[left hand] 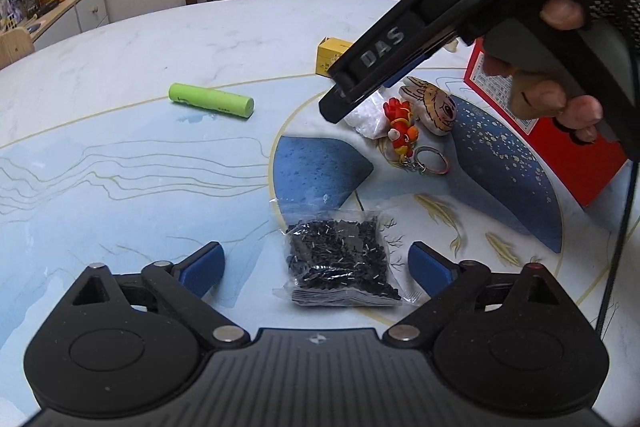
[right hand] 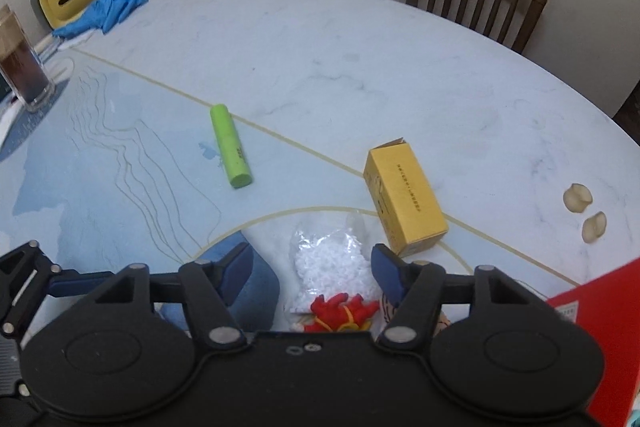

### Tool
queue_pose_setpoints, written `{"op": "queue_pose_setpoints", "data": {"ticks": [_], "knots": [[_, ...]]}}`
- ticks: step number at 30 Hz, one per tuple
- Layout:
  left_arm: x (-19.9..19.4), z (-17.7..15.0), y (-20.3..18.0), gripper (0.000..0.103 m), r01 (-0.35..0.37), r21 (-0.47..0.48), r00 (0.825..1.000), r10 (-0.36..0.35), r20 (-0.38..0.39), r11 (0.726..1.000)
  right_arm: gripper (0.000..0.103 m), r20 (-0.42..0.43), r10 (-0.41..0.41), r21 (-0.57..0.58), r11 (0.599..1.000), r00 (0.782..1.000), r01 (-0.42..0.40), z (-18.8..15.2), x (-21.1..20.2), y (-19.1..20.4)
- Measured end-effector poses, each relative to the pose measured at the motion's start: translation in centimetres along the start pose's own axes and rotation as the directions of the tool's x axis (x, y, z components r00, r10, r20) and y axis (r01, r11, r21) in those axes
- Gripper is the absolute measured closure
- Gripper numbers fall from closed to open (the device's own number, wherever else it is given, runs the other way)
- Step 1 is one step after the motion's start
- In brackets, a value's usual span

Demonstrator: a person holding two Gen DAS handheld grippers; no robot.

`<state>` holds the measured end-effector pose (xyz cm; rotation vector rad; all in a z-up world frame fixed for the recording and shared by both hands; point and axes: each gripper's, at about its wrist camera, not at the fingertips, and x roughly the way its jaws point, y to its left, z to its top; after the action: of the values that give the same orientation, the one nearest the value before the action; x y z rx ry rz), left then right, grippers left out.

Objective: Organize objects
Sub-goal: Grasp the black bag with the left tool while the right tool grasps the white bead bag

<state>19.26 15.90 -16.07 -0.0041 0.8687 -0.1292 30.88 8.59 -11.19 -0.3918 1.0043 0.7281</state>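
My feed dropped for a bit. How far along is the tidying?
Nothing looks sorted yet. Left gripper is open over the bag of black beads; right gripper has the bag of white beads between its jaws, not pinched. Green tube, yellow box and red keychain lie loose.

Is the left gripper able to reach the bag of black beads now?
Probably yes. The left gripper is open, with the bag of black beads lying between its fingers on the table, and nothing covers it.
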Motion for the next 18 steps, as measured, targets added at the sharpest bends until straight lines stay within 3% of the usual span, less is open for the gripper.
{"op": "queue_pose_setpoints", "data": {"ticks": [2, 7, 10, 18], "knots": [[0.0, 0.0, -0.1, 0.007, -0.004, 0.01, 1.0, 0.004, 0.003, 1.0, 0.041, -0.006, -0.016, -0.014, 1.0, 1.0, 0.015, 0.0, 0.5, 0.1], [-0.4, 0.1, -0.4, 0.03, 0.0, 0.032, 1.0, 0.0, 0.012, 0.999, 0.051, -0.018, -0.037, -0.045, 0.998, 0.999, 0.037, 0.2, 1.2, 0.6], [-0.5, 0.1, -0.8, 0.041, -0.006, 0.059, 1.0, 0.005, 0.011, 0.998, 0.064, -0.022, -0.06, -0.058, 0.997, 0.998, 0.059, 0.3, 1.4, 0.9], [-0.6, 0.4, -0.8, 0.058, -0.004, 0.055, 1.0, 0.004, 0.004, 0.998, 0.073, -0.005, -0.067, -0.037, 0.997, 0.998, 0.067, 0.5, 0.6, 0.9]]}}
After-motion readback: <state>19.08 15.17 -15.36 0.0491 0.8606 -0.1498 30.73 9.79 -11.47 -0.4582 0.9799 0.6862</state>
